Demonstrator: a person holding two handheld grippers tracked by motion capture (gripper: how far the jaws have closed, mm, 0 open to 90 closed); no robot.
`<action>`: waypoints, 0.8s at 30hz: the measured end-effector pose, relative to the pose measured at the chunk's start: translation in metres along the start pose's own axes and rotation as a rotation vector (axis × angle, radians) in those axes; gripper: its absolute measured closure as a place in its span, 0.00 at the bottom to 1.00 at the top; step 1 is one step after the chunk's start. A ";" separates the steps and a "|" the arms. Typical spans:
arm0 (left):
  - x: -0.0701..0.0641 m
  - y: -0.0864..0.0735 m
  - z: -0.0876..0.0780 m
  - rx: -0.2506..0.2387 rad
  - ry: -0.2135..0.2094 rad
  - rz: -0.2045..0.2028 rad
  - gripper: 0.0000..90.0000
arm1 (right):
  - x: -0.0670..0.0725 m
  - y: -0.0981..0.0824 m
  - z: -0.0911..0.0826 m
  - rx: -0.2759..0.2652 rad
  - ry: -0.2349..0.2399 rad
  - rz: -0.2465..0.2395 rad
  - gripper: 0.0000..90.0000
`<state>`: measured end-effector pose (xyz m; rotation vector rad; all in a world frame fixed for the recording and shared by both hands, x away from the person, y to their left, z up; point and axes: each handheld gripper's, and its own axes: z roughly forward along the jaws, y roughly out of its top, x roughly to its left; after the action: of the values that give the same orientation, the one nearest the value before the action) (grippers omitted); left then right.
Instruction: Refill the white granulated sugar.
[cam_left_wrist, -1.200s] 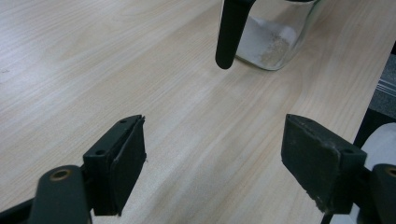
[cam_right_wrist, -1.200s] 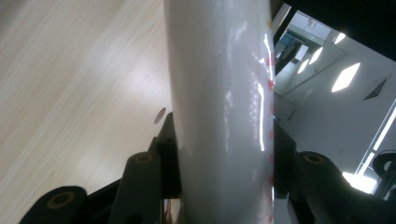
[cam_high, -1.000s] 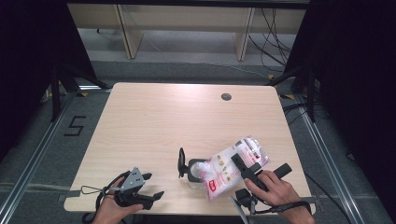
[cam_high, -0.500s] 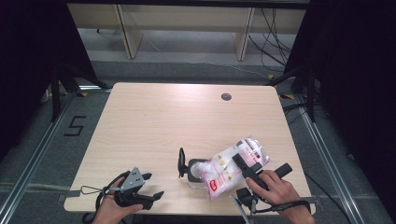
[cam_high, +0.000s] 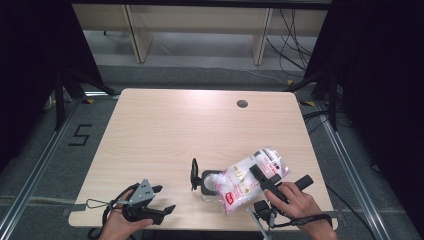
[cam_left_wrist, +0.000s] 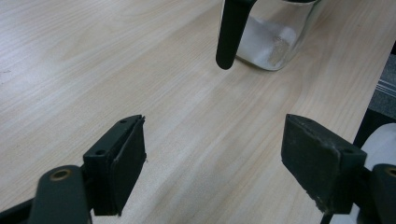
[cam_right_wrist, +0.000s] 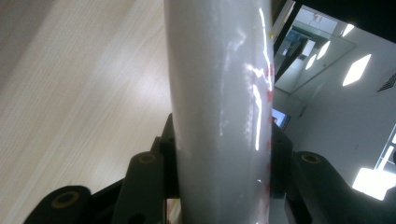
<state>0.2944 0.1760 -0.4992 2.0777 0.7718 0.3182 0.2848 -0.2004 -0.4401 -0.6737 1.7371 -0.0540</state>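
While the right gripper (cam_high: 261, 176) clamps the white bag (cam_high: 245, 180) across its middle, the bag lies tilted at the near right of the table (cam_high: 165, 130), its mouth over the glass jar (cam_high: 210, 183), apparently for pouring. At near left, the left gripper (cam_high: 162, 199) rests with jaws spread and empty, free to steady the jar.

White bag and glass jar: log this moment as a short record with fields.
surface: wooden table
held item: white bag with red print, tilted, its lower end at the jar's mouth
receiver: glass jar, upright, white contents at its bottom, black lid hinged open
right gripper: shut on the bag
left gripper: open, nothing between its jaws, near the table's front edge
other: dark round hole near the table's far edge
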 end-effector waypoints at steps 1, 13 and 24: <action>0.000 0.000 0.000 0.000 0.000 0.000 0.24 | 0.000 0.000 0.000 -0.003 -0.005 -0.010 0.69; 0.001 0.000 0.000 0.007 0.002 0.005 0.24 | -0.004 0.002 -0.002 0.006 -0.001 -0.031 0.69; 0.002 0.000 0.000 0.017 0.009 0.019 0.24 | -0.006 0.004 -0.003 0.007 -0.005 -0.057 0.70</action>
<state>0.2958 0.1771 -0.4993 2.1014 0.7632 0.3331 0.2811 -0.1952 -0.4352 -0.7176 1.7124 -0.0983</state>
